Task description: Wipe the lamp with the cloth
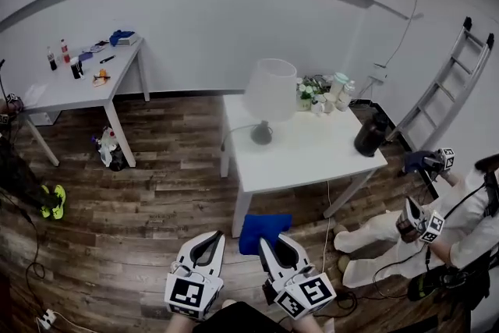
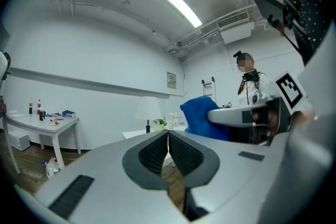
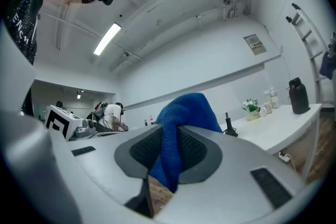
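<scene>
A white-shaded lamp (image 1: 269, 93) with a dark round base stands on the white table (image 1: 304, 160), toward its far left part. It shows small in the left gripper view as the lamp (image 2: 148, 111). My right gripper (image 1: 267, 243) is shut on a blue cloth (image 1: 263, 232), held in front of the table's near edge. In the right gripper view the cloth (image 3: 181, 115) bulges out between the jaws and hides the lamp shade; only the lamp's dark stem (image 3: 228, 126) shows. My left gripper (image 1: 210, 239) hangs beside it, shut and empty, also seen as the left gripper (image 2: 168, 134).
A dark kettle (image 1: 369, 135), a small flower pot (image 1: 306, 95) and jars (image 1: 340, 90) stand at the table's right and back. A second white table (image 1: 74, 82) with small items is at the far left. A seated person (image 1: 437, 234) is at the right, a ladder (image 1: 452, 82) beyond.
</scene>
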The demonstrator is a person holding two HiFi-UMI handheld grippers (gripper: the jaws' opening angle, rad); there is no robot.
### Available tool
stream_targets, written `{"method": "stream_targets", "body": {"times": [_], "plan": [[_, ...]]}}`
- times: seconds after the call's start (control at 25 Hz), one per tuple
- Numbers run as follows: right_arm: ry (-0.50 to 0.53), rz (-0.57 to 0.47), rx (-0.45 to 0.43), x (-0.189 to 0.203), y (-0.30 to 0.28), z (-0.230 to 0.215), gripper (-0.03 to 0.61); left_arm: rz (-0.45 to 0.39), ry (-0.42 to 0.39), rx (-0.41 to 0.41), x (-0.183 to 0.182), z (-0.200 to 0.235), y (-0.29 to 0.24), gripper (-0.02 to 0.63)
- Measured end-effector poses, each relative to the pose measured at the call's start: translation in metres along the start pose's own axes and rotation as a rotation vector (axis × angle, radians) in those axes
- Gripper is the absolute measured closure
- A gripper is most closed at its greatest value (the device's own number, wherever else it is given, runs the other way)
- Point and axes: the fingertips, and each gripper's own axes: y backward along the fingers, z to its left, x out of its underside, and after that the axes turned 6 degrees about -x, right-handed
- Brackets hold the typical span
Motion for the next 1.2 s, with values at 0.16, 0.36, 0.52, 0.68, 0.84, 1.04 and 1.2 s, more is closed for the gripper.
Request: {"method": "stream_targets", "body": {"times": [0.16,0.36,0.52,0.68,0.84,1.04,1.2], "plan": [[-0.007,0.011,-0.033,0.001,-0.024,-0.025,0.503,-0.014,0.017,-0.022,0.000,0.007,-0.027,0.601],[-0.022,0.019,-0.065,0.003,-0.046,-0.045,0.503,0.000,0.013,-0.056,-0.001,0.020,-0.052,0.603],[-0.032,0.028,-0.060,0.007,-0.060,-0.063,0.503,0.013,0.019,-0.053,0.003,0.029,-0.075,0.603],[-0.035,0.026,-0.027,0.006,-0.076,-0.089,0.503,0.027,0.030,-0.017,0.010,0.036,-0.109,0.603],[-0.030,0.023,0.013,0.000,-0.099,-0.121,0.503,0.026,0.031,0.017,0.005,0.054,-0.156,0.603],[-0.031,-0.005,0.037,-0.009,-0.138,-0.165,0.503,0.024,0.028,0.080,-0.003,0.076,-0.223,0.603],[-0.018,-0.043,-0.005,-0.028,-0.177,-0.186,0.503,0.015,0.033,0.118,-0.015,0.100,-0.273,0.603]]}}
